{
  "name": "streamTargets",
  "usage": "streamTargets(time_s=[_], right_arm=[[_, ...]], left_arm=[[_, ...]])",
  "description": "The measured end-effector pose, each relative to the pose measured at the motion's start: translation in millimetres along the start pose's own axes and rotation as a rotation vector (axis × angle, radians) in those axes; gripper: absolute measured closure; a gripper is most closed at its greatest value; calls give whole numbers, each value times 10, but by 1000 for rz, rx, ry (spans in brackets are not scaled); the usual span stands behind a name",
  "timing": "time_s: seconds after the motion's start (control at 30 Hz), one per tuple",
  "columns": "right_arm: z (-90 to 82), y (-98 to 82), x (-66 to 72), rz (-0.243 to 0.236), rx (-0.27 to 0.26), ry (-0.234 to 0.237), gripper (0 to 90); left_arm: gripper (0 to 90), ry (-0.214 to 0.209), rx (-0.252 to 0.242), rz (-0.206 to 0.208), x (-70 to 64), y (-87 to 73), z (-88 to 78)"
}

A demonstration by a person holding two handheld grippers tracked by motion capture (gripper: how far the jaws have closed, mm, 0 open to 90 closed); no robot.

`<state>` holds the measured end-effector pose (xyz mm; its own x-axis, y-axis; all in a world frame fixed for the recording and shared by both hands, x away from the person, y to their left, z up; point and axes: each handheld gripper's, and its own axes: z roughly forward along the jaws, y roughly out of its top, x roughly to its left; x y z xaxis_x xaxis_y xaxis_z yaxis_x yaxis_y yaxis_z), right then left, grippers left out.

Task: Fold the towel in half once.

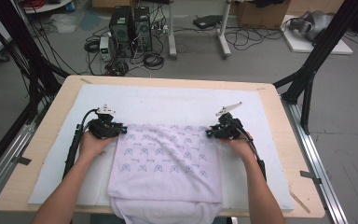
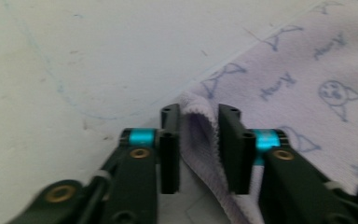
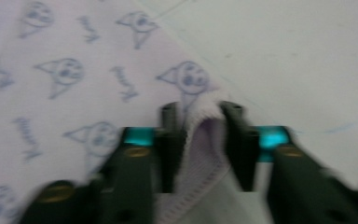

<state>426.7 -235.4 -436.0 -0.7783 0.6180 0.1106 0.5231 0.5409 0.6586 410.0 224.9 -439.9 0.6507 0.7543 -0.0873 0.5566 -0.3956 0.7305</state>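
Centrally, a soft, light, floppy towel (image 1: pixel 165 163) is spread on the table (image 1: pixel 279 121), its near edge draped over at 6 o'clock. Its far corners are pinched by the left tongs (image 1: pixel 121 130) at 10 o'clock and the right tongs (image 1: pixel 208 133) at 2 o'clock, jaws nearly closed on cloth; corners are judged the best hold.

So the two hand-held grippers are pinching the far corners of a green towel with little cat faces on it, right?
Not quite. The towel is pale purple, not green; the high view shows that. The rest holds: the left hand-held gripper and the right hand-held gripper each pinch a far corner, and the print is little cat faces.
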Motion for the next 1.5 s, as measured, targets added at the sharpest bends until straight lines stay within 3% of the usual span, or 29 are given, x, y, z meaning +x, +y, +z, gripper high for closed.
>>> streamTargets(time_s=[0.07,0.17,0.27,0.3,0.4,0.53,0.67,0.73,0.77,0.8,0.87,1.03,1.1,1.13,1.23,1.37,1.43,1.5], right_arm=[[2,41,61,-34,17,-13,836],[-47,91,70,-46,8,-42,839],[-161,171,28,-33,-31,-71,841],[-205,216,22,-33,-46,-81,841],[-333,400,20,-57,-71,-126,841],[-501,688,-26,-81,-81,-175,841],[-706,973,-98,-79,-127,-209,837],[-744,1040,-139,-75,-145,-228,785],[-732,1046,-169,-61,-140,-240,684],[-707,1030,-204,-40,-138,-238,619],[-651,959,-246,-9,-123,-220,589],[-536,714,-210,5,-121,-179,530],[-507,673,-193,20,-85,-149,473],[-503,663,-172,19,-74,-137,473],[-521,637,-72,-28,-111,-137,473],[-525,581,48,-37,-131,-112,449],[-528,532,112,-41,-141,-104,437],[-530,471,177,-46,-153,-91,426]], left_arm=[[836,17,4,31,-32,15,-20],[849,29,-8,22,-6,36,-36],[852,47,-63,-2,54,102,-89],[852,54,-56,-2,76,152,-102],[852,78,-95,7,131,364,-197],[852,121,-144,39,182,771,-410],[845,156,-188,63,223,1119,-603],[757,193,-181,52,249,1178,-616],[657,202,-174,45,269,1164,-611],[627,193,-155,38,294,1134,-597],[576,179,-145,26,327,1028,-565],[539,135,-133,-9,344,728,-510],[535,116,-131,-9,313,625,-505],[529,105,-138,-12,295,577,-503],[506,80,-140,-27,223,454,-490],[491,59,-139,-9,113,345,-484],[471,36,-114,4,73,326,-500],[459,39,-135,28,-9,296,-527]])
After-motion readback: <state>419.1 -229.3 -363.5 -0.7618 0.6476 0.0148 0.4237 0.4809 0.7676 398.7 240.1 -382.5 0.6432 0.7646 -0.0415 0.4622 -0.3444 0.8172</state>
